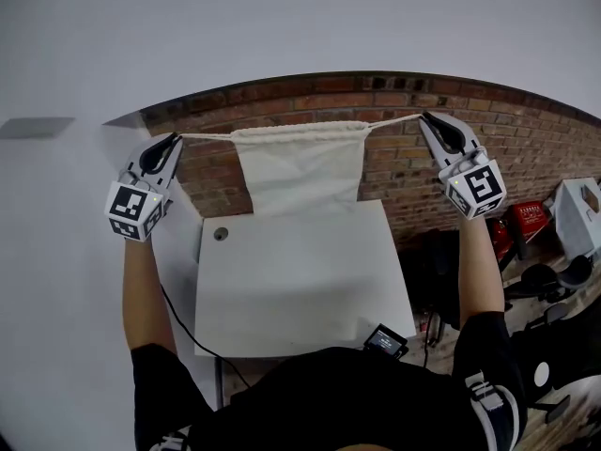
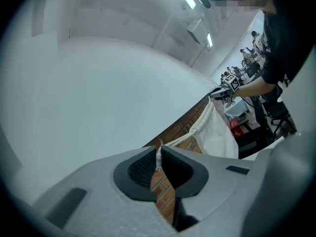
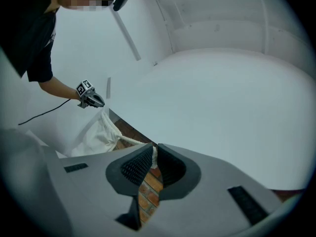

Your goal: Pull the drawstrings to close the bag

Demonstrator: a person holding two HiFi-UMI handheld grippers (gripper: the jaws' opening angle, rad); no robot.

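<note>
Left tool [image 1: 176, 140]: jaws pressed together on the left drawstring [image 1: 207, 136]. In the left gripper view the cord sits pinched between the pads at the tips [image 2: 159, 154].

Right tool [image 1: 425, 118]: the same, jaws clamped on the right drawstring [image 1: 394, 121]. The right gripper view shows cord between the pads [image 3: 154, 157].

Both cords run taut and near level from the tool tips into the bag [image 1: 300, 172].

The bag is cream cloth and hangs by its cords between the two tools, over the far edge of the worktop [image 1: 300, 289], about mid-width. Its top hem is gathered and ruffled. Its lower edge lines up with the worktop's far edge; I can't tell if it touches.

A brick wall [image 1: 526, 148] is behind the bag.

Worktop: a round hole [image 1: 220, 234] at the far left corner and a small dark device [image 1: 385, 339] at the near right edge.

Each gripper view shows the opposite tool at the far end of the bag [image 2: 217, 132] [image 3: 98, 137].
</note>
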